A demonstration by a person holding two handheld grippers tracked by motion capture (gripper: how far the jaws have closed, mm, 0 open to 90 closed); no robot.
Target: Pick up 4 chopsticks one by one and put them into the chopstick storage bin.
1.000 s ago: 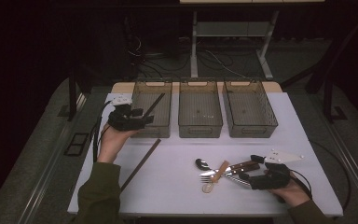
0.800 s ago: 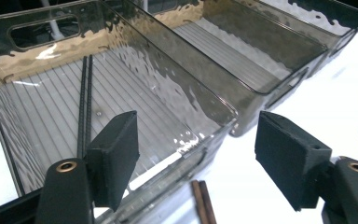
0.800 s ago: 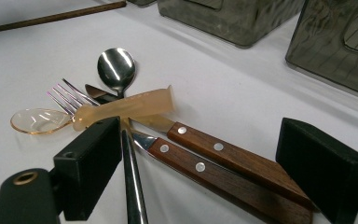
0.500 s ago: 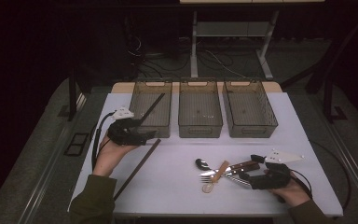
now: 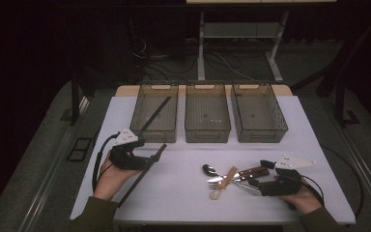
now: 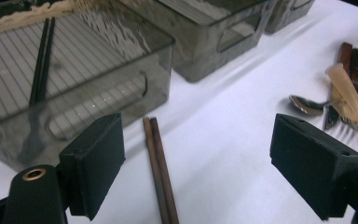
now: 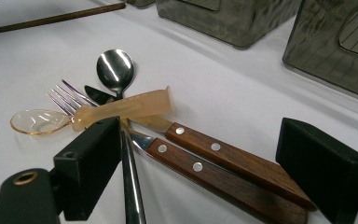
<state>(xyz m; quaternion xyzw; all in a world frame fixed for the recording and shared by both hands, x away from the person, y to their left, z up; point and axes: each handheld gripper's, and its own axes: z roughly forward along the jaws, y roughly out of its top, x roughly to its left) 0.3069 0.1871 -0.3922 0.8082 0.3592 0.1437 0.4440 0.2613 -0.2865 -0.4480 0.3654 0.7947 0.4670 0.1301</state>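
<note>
lying side by side, two thin dark brown chopsticks (image 6: 160,168) touching.

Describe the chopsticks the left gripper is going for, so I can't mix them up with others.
Start at the leftmost bin of three. On the white table just in front of it lies a brown pair of chopsticks, between the left gripper's open jaws. Unlike the black pair inside that bin, these are brown and outside.
</note>
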